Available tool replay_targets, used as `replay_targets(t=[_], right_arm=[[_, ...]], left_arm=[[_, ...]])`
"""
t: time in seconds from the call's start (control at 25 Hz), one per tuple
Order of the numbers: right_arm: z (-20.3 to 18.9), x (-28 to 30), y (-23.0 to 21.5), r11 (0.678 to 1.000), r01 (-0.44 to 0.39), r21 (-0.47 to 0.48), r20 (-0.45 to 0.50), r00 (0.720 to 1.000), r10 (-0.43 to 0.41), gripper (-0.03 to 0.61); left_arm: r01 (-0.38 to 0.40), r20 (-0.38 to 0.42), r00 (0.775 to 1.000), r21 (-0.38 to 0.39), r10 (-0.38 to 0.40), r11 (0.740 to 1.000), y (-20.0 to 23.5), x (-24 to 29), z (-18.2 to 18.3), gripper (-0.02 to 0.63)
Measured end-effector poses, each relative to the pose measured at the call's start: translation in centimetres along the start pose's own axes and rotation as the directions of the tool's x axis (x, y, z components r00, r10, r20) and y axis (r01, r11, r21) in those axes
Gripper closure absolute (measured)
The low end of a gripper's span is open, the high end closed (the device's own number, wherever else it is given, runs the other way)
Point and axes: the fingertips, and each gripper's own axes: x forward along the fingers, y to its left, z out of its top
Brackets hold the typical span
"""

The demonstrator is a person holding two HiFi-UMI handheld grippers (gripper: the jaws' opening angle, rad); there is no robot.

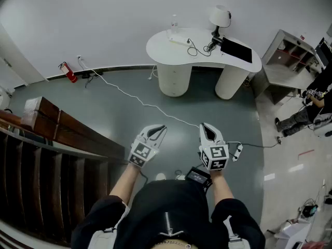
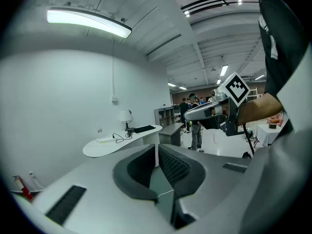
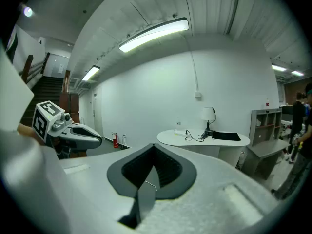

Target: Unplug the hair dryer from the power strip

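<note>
Far ahead stands a white curved table (image 1: 207,56). On it lie a white power strip (image 1: 177,40) and a black cord (image 1: 193,49) that runs to a dark object (image 1: 215,40) beside a white lamp (image 1: 220,16); at this distance I cannot tell whether it is the hair dryer. My left gripper (image 1: 160,130) and right gripper (image 1: 206,127) hover side by side over the floor, well short of the table. Both are shut with nothing between the pads. The left gripper view shows its closed jaws (image 2: 157,150) pointing toward the table (image 2: 117,143). The right gripper view shows the same (image 3: 153,150), with the table (image 3: 202,139) beyond.
A white cable (image 1: 140,104) crosses the grey floor to another power strip (image 1: 237,152) near my right gripper. A fire extinguisher (image 1: 68,72) stands by the wall, wooden stairs (image 1: 52,126) at left. A grey shelf unit (image 1: 290,56) and a seated person (image 1: 311,102) are at right.
</note>
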Motion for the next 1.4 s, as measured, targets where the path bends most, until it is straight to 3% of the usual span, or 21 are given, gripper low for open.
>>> replay_targets(t=[0.2,0.52,0.96,1.4], right_arm=[[0.0,0.4,-0.7,0.999,-0.004,0.044,0.018,1.000,0.003,0.574],[-0.4,0.5,-1.3,1.000,-0.004,0.030,0.003,1.000,0.004,0.574],[-1.4,-0.4,-2.7,0.997,-0.067,0.049,-0.003,0.998,0.067,0.574],[-2.3,0.0,-4.5,0.994,-0.095,0.049,-0.019,0.995,0.096,0.574]], left_arm=[[0.001,-0.001,1.000,0.005,-0.001,1.000,0.2,0.3,0.1,0.588],[-0.007,-0.007,1.000,0.007,0.007,1.000,0.0,0.9,0.3,0.588],[-0.035,-0.025,0.999,0.015,0.035,0.999,-1.5,2.5,1.1,0.588],[-0.055,-0.019,0.998,-0.030,0.054,0.998,-2.4,4.9,0.9,0.588]])
